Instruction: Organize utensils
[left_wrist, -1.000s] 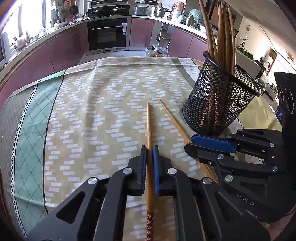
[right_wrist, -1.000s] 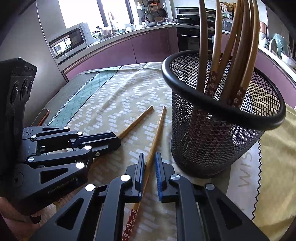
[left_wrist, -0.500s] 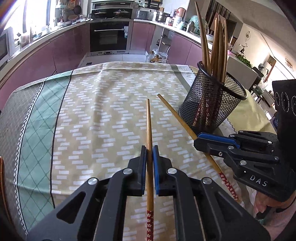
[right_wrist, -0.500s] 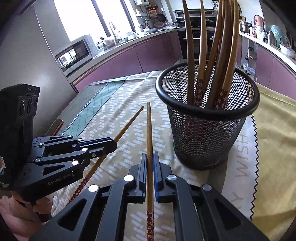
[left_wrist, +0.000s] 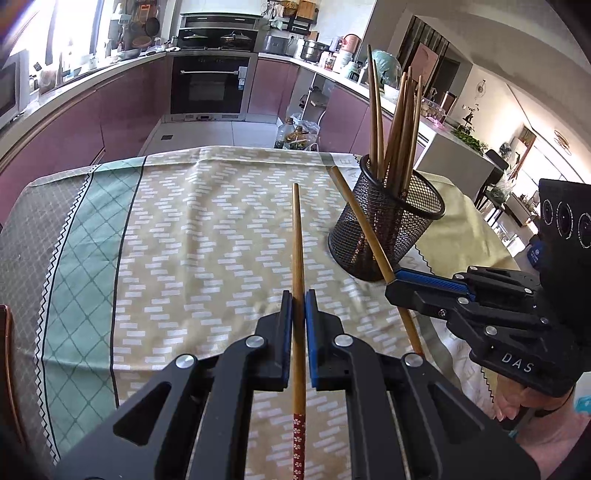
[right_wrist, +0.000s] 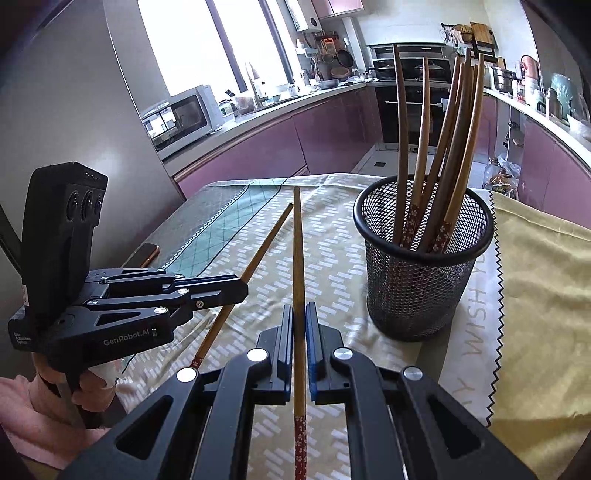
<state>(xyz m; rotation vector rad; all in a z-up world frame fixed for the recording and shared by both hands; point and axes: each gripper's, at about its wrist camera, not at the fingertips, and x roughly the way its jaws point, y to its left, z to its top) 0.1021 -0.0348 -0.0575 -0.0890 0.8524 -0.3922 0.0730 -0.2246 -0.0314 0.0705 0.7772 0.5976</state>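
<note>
Left gripper (left_wrist: 298, 310) jaws clamped on a chopstick (left_wrist: 297, 258) pointing to 12 o'clock; right gripper (right_wrist: 299, 321) same with its own chopstick (right_wrist: 297, 266), mesh holder (right_wrist: 421, 266) at 2 o'clock.

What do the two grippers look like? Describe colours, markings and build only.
Both are matte black with silver screws and blue finger pads. The left gripper reads "GenRobot.AI" in white; the right gripper reads "DAS". Each carries a black block with three round lenses. No cables show.

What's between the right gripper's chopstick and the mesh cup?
Nothing visible. The right gripper holds its chopstick left of the mesh cup, with only bare cloth between. The cup's opening is partly filled by standing chopsticks.
</note>
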